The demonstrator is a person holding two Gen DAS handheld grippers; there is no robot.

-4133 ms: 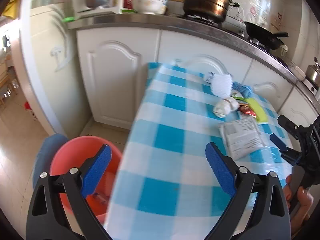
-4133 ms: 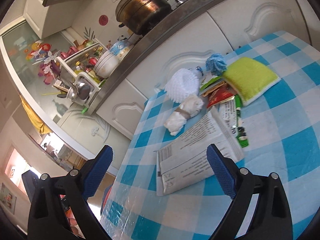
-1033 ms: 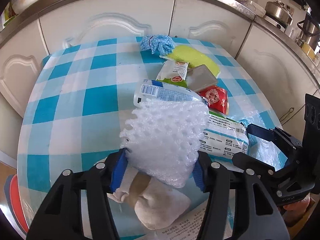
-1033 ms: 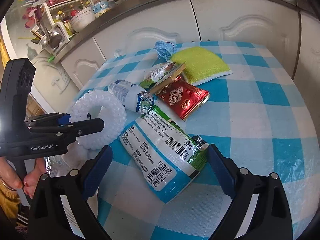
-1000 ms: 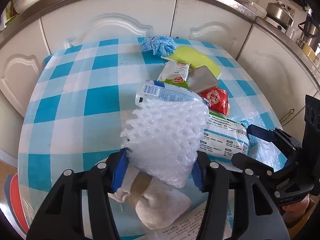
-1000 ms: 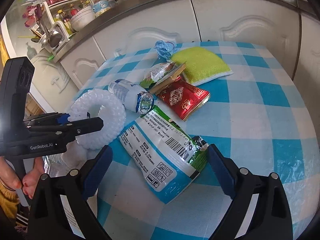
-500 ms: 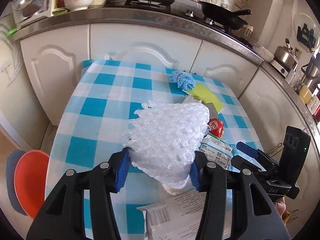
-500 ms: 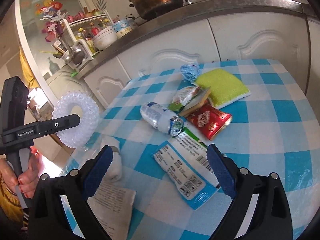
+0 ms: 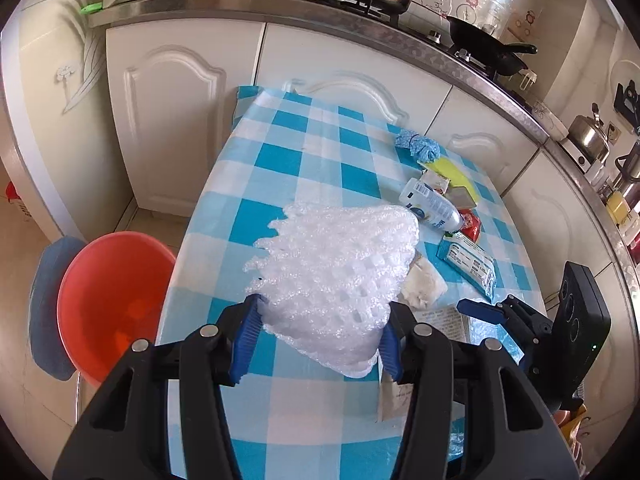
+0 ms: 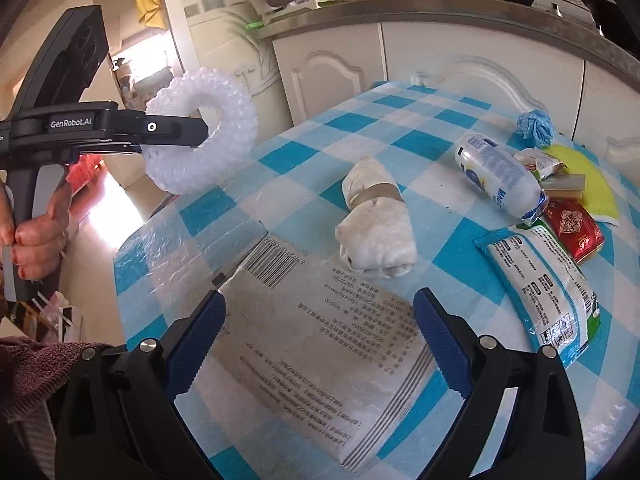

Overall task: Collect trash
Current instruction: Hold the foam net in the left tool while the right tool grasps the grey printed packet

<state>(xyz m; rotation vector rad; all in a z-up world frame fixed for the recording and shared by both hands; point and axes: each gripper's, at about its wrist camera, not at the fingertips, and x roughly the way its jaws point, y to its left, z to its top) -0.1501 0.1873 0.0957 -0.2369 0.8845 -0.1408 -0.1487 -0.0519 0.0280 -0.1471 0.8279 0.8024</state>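
Observation:
My left gripper (image 9: 318,338) is shut on a white foam net sleeve (image 9: 336,268) and holds it in the air above the near left part of the blue-checked table (image 9: 304,160). The sleeve (image 10: 200,132) and that gripper (image 10: 176,136) also show in the right wrist view. A red basin (image 9: 108,300) stands on the floor left of the table. My right gripper (image 10: 320,332) is open and empty above a grey printed pouch (image 10: 320,344). A white wad with a tan band (image 10: 376,220), a plastic bottle (image 10: 500,176) and a blue-white packet (image 10: 544,280) lie on the table.
A red sachet (image 10: 572,228), a yellow sponge (image 10: 588,176) and a blue crumpled cloth (image 10: 534,122) lie at the table's far right. White cabinets (image 9: 180,120) and a counter with pots stand behind. A blue stool (image 9: 44,300) holds the basin.
My left gripper has lifted the foam sleeve off the table and pulled back toward the near left edge. The right gripper has drawn back over the grey pouch.

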